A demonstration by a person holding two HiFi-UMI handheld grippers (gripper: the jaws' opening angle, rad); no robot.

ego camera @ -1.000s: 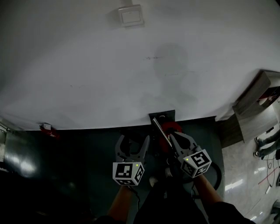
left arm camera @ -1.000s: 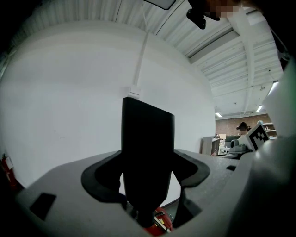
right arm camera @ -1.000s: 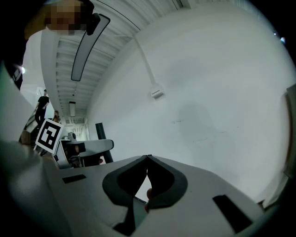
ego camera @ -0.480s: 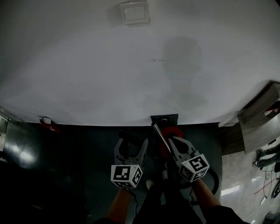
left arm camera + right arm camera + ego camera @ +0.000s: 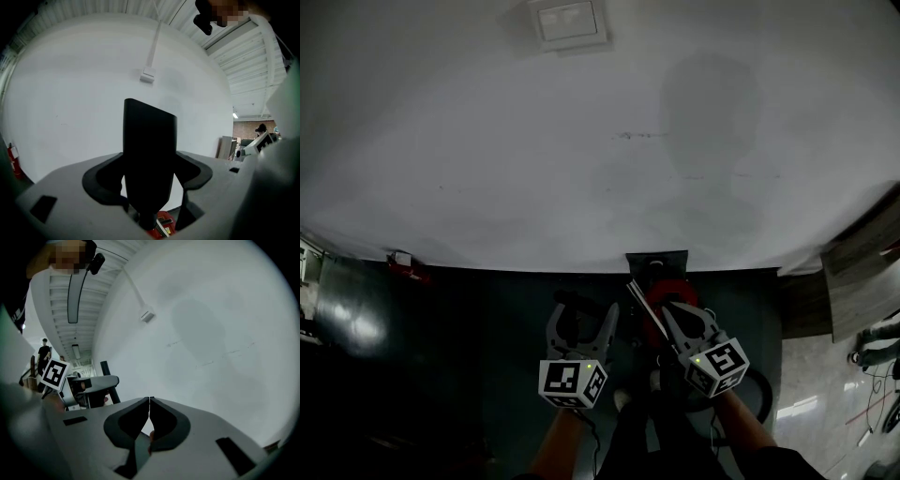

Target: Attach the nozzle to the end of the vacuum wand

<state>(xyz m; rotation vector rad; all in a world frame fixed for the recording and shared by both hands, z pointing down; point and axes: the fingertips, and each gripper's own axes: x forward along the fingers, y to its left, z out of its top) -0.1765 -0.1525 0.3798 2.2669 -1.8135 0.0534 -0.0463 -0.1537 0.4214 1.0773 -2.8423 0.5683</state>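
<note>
While L gripper (image 5: 586, 317) jaws pinch black nozzle (image 5: 149, 154) upright, R gripper (image 5: 673, 314) jaws pressed together, wand (image 5: 643, 298) just beside.

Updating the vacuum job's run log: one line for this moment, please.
left gripper: shut on black tapered plastic nozzle | right gripper: jaws together | thin silver wand: beside right gripper | nozzle unattached

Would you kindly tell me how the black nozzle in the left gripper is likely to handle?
The black nozzle looks like rigid moulded plastic, so it will probably stay stiff; it stands upright between the jaws of the left gripper. It narrows toward its base, so it might pivot or slip if pushed sideways.
</note>
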